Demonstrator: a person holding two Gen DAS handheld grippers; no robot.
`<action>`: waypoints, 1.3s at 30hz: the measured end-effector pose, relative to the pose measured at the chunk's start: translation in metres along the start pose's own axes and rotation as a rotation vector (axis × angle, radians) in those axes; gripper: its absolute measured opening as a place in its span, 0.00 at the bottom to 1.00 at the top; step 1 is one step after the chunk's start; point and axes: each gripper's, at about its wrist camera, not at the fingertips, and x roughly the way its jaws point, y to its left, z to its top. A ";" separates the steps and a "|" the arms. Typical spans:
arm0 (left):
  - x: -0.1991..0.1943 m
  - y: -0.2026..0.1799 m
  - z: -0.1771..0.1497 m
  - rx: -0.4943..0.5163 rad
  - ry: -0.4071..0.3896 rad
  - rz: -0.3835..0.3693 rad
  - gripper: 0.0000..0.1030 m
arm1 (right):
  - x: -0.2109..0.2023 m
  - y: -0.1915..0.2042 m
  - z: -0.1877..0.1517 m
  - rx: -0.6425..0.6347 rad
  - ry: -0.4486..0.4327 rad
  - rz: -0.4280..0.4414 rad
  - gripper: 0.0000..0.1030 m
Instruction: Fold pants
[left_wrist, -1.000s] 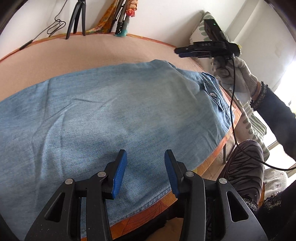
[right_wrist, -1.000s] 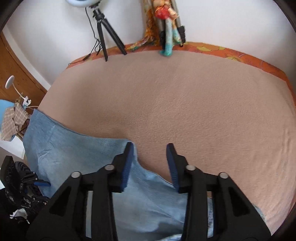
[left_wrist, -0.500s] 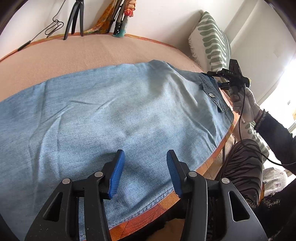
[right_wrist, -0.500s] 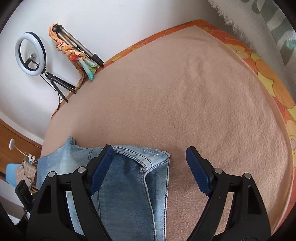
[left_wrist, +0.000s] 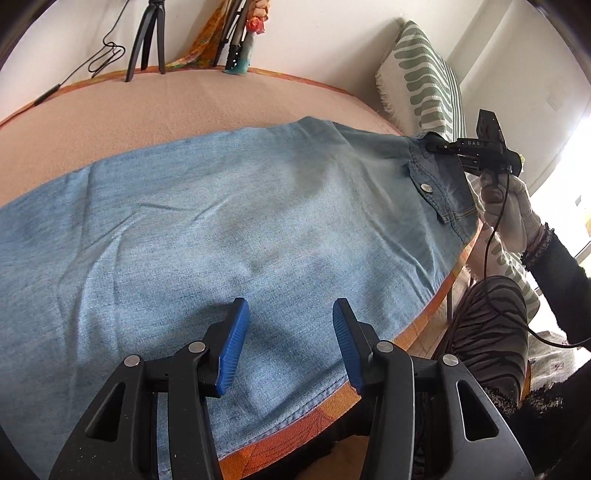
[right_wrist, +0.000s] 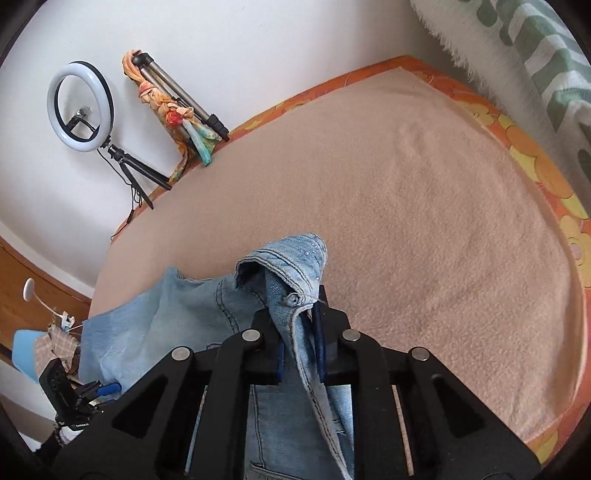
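The right gripper pinches the waistband corner of the jeans, seemingly lifted off the bed; the left gripper hangs wide open above their near edge

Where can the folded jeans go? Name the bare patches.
Bare blanket lies between the jeans and the tripods at the wall, reaching the striped pillow. The near edge is crowded: denim overhangs it, right hand-held gripper clamping the waistband.
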 end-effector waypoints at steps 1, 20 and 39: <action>0.000 0.000 0.000 0.004 -0.002 -0.001 0.44 | -0.003 0.000 0.001 -0.013 -0.003 -0.044 0.11; -0.049 0.013 -0.008 -0.109 -0.130 0.004 0.45 | -0.037 0.093 0.013 -0.248 -0.106 -0.206 0.54; -0.215 0.174 -0.116 -0.696 -0.419 0.261 0.45 | -0.015 0.272 -0.044 -0.448 -0.067 0.074 0.59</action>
